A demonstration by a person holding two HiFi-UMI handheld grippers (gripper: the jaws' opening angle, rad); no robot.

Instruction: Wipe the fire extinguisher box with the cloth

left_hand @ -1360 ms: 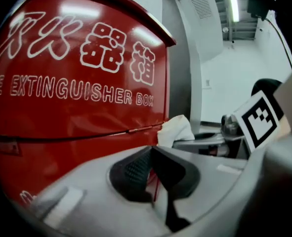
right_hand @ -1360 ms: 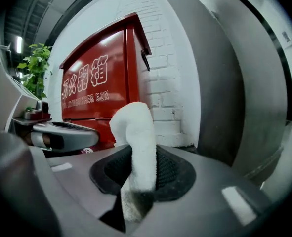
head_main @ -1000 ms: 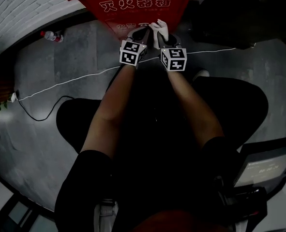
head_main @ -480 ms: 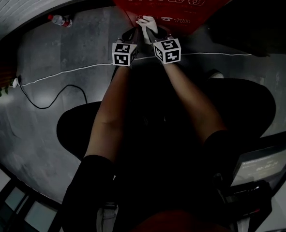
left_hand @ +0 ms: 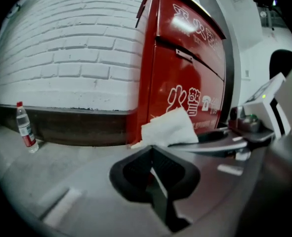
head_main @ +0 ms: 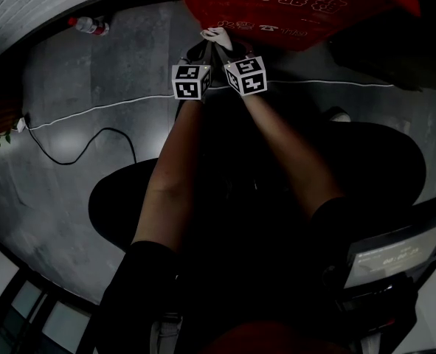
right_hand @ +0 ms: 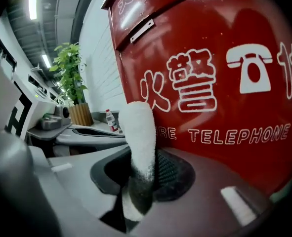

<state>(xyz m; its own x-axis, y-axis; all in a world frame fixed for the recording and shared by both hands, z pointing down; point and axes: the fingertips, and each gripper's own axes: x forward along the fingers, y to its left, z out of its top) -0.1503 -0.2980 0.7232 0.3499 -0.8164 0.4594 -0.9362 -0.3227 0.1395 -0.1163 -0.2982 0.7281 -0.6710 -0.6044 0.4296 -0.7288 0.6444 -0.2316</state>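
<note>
The red fire extinguisher box (head_main: 291,6) stands against the white brick wall, its front with white lettering filling the right gripper view (right_hand: 225,83). A white cloth (right_hand: 138,137) is pinched upright in my right gripper (right_hand: 141,174), its top close to the box's lower front. In the head view the cloth (head_main: 219,37) shows at the box's bottom edge, ahead of both marker cubes. My left gripper (left_hand: 153,174) is shut with nothing in it, right beside the right one. From the left gripper view I see the cloth (left_hand: 168,127) and the box's side (left_hand: 185,73).
A plastic water bottle (head_main: 88,25) stands on the grey floor by the wall, left of the box. A white cable (head_main: 92,110) and a black cable run across the floor. A potted plant (right_hand: 71,83) stands further along the wall.
Both grippers have moved forward and slightly left toward the box's lower front, carrying the cloth. The head view has shifted, so the box sits further right.
</note>
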